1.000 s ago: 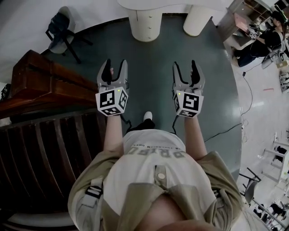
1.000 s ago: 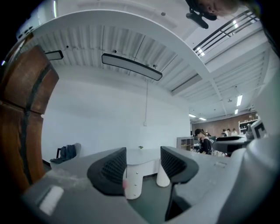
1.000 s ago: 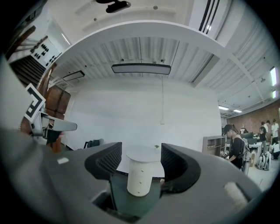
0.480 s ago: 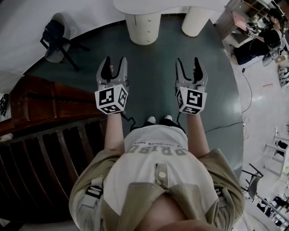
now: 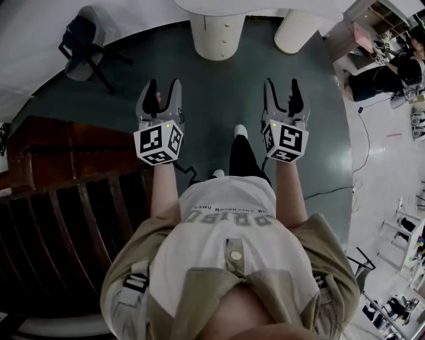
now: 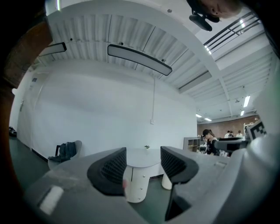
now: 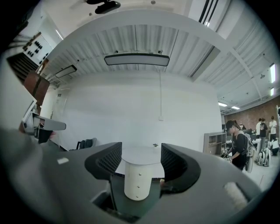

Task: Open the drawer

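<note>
Above the green floor (image 5: 219, 106), left gripper (image 5: 163, 87) and right gripper (image 5: 281, 85) hover, jaws spread and empty, facing the white drawer pedestal (image 5: 217, 34).

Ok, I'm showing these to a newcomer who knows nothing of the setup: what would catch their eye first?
First, the left gripper and the right gripper, held out side by side over the dark floor, both open and empty. Ahead of them stands a white pedestal with small knobs under a white tabletop; dark wooden furniture fills the head view's left.

place: open office | white table (image 5: 216, 36) | chair (image 5: 83, 34) | shelving (image 7: 214, 142) | strip lights (image 7: 136, 59)
</note>
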A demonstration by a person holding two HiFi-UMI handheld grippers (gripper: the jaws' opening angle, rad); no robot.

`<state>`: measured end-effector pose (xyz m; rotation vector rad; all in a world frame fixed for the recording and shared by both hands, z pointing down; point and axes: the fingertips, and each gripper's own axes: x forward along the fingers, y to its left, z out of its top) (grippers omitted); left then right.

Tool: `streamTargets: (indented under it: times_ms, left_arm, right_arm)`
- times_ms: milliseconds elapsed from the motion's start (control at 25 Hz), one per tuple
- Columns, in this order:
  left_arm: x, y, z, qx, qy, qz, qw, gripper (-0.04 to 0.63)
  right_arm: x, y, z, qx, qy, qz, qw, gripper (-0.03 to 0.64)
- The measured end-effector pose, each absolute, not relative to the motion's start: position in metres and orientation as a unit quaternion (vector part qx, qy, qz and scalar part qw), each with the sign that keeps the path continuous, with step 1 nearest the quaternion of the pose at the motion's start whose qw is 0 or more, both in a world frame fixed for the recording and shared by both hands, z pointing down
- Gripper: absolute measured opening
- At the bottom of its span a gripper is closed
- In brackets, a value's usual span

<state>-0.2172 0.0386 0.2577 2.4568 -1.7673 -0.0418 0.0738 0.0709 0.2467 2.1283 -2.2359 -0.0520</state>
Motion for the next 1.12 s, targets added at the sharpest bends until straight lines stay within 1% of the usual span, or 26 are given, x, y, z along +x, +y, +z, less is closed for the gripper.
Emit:
streamTargets:
  times_ms: [280,600,1120]
  left_arm:
    - [-0.194,-0.009,0.264,0.793,-0.607,-0.007,0.053,0.256]
    - [-0.140,-0.084,0.258,0.781,-0.622,-0.005,0.053,0.256]
    - [-0.084,-0.168,0.261,0.763,-0.644,0.000,0.056,0.256]
  right_arm:
    - [0.112,0.006,0.258,0.677,-0.736,-0.008,0.023,0.276]
    - [0.150,-0.082,0.264,0.647,-0.762,-0.003,0.030,0.276]
    - [0.181,-0.184,0.274,0.605,-0.795,-0.002,0.038,0.276]
